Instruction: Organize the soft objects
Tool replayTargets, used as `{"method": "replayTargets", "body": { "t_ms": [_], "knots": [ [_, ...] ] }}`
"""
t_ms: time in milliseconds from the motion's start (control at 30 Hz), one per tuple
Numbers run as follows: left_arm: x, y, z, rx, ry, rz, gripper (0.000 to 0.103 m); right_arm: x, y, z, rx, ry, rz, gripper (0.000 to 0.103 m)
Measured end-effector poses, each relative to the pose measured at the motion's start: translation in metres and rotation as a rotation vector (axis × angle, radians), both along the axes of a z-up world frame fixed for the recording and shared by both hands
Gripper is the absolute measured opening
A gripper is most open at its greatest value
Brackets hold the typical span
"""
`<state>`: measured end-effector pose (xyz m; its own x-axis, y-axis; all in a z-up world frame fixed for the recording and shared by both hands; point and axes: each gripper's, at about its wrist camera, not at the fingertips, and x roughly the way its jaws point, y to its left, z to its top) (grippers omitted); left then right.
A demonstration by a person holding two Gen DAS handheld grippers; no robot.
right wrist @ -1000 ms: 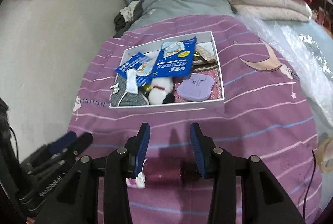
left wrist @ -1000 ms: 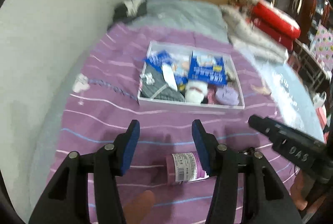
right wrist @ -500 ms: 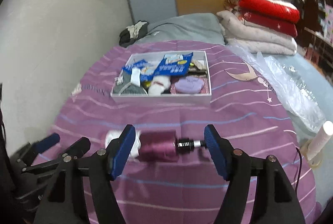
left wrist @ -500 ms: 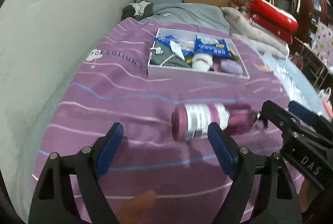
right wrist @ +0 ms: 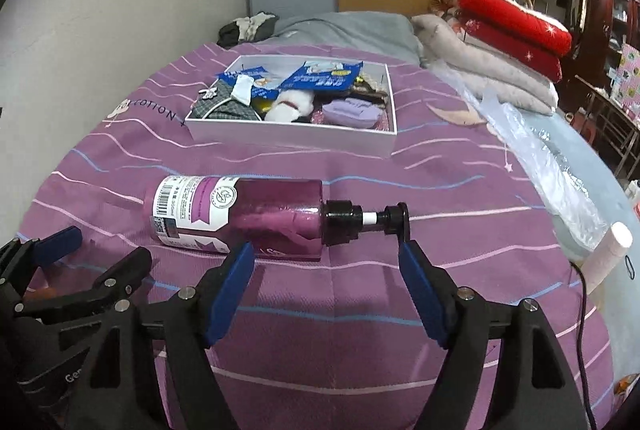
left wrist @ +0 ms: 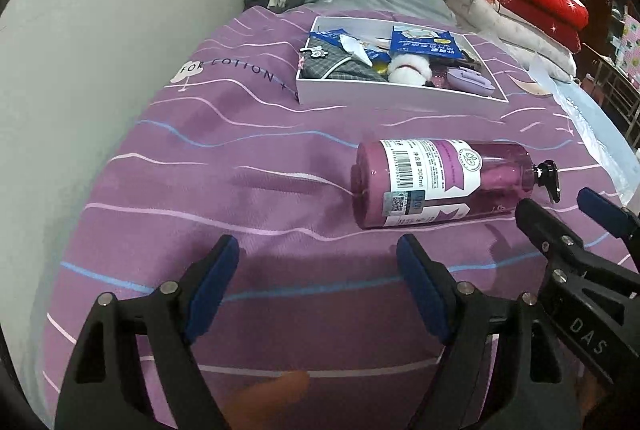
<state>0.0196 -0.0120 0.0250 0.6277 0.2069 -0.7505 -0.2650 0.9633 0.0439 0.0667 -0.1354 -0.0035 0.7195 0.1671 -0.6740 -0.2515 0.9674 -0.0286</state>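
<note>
On a purple striped bedspread (left wrist: 208,190), a pink pump bottle (left wrist: 436,182) lying on its side, base toward the wall, black pump head (right wrist: 396,220) toward the folded quilts (right wrist: 516,30). Left gripper (left wrist: 318,254) spread wide over bare fabric just short of the bottle, nothing between its blue pads (left wrist: 212,282). Right gripper (right wrist: 326,256) just opened further, equally wide, 1 tip beside the bottle's shoulder, the other close by the pump head; contact cannot be told. Beyond, a white box (right wrist: 288,138) full of blue packets (right wrist: 320,78), a white plush toy (right wrist: 290,106), grey plaid cloth (left wrist: 340,66) and a lilac pouch (right wrist: 352,110).
</note>
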Motion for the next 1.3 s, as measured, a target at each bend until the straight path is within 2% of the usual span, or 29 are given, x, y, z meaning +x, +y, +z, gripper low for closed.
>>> {"method": "replayTargets", "body": {
  "t_ms": [133,300,1300],
  "knots": [
    [-0.002,-0.003,0.003,0.014,-0.018,-0.014,0.081,0.003,-0.006,-0.003,0.039,0.03,-0.002,0.076],
    [-0.002,-0.005,0.004,0.018,-0.02,-0.015,0.081,-0.002,-0.01,0.0,0.071,0.006,0.0,0.076],
    [-0.001,-0.001,0.004,-0.003,-0.013,-0.011,0.081,-0.006,-0.009,0.006,0.113,-0.015,0.047,0.076]
  ]
}}
